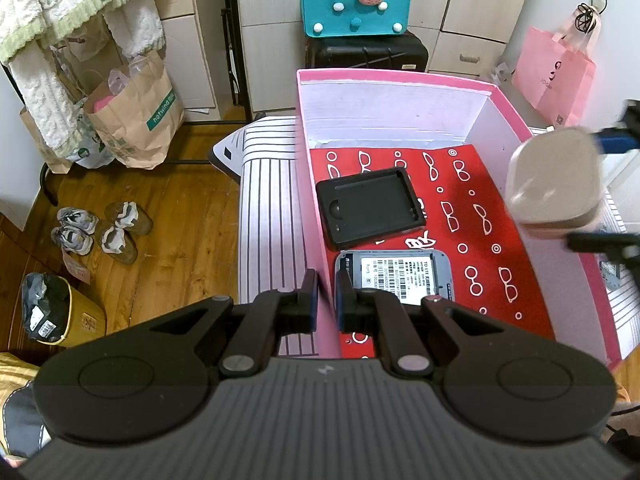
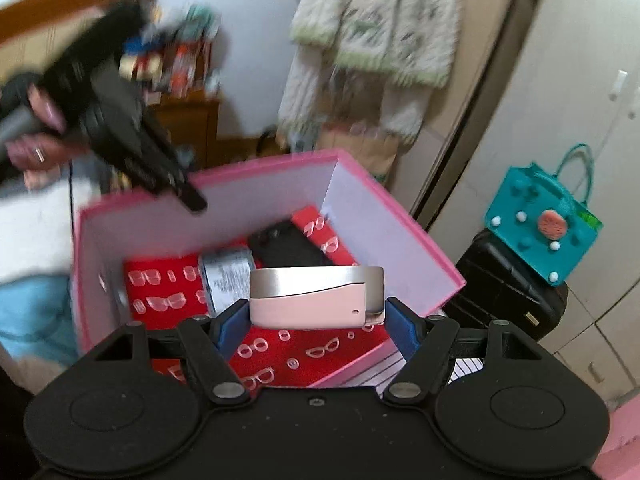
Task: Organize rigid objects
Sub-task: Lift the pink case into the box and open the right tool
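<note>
One pink case (image 2: 316, 298), long axis crosswise.

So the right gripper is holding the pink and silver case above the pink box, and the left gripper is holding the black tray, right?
Not quite. The left gripper holds nothing; in the left wrist view the black tray lies in the pink box. The right gripper does hold the pink and silver case above it.

At my ten o'clock the brown paper bag (image 1: 134, 114) reads "hotwind"; the device label (image 1: 394, 276) shows "TD-LTE".
</note>
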A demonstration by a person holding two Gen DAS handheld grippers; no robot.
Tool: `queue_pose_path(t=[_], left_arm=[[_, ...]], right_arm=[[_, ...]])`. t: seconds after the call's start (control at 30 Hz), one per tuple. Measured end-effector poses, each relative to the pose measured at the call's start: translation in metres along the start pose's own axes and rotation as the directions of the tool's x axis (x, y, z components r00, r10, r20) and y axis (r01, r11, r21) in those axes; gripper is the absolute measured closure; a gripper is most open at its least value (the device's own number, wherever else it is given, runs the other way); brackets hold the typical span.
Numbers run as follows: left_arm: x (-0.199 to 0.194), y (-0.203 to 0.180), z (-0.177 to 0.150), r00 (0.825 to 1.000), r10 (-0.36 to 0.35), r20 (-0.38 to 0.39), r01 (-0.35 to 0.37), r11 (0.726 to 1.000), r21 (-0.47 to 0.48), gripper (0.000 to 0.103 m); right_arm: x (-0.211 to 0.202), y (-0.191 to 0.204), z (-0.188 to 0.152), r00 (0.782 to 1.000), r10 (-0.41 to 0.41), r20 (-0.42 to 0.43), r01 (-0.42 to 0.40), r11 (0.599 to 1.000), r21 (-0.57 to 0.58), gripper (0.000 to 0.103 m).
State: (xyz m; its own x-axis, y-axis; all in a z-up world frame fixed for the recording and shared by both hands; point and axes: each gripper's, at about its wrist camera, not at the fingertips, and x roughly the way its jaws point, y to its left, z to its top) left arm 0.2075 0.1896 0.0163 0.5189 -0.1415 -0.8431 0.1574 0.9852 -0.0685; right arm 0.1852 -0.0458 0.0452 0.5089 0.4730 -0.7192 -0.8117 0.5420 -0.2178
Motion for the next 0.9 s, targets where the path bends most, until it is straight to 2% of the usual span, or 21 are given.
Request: queue_pose_path(t=[0.2,0.37,0.77,0.9], left_arm=[[-0.001,0.003,-0.001,1.0,-0.014,0.003,0.014,1.0,-0.003,0.095],[-0.002,0.006,-0.001,1.0,-0.023,0.008,0.023,1.0,-0.006,0.094],[-0.003,0.009,-0.001,1.0,-0.029,0.009,0.029,1.0,-0.006,0.094],[-0.003,0.01,0.0,0.999,-0.034,0.007,0.034,0.999,-0.015,0.094]], right_arm=[[0.043,0.002,0.002,0.989,0.036,-0.141,-0.047,0.996,-0.079,0.026],[0.057,0.002,0.007,0.981,0.028,-0.192,-0.048,0.994,-0.102,0.026],[0.075,-0.016,0.009,0.988,0.068,-0.135,-0.067,0.998,0.011,0.026],[0.077,-0.018,0.008,0.993,0.046,-0.105,-0.043,0.999,0.034,0.026]])
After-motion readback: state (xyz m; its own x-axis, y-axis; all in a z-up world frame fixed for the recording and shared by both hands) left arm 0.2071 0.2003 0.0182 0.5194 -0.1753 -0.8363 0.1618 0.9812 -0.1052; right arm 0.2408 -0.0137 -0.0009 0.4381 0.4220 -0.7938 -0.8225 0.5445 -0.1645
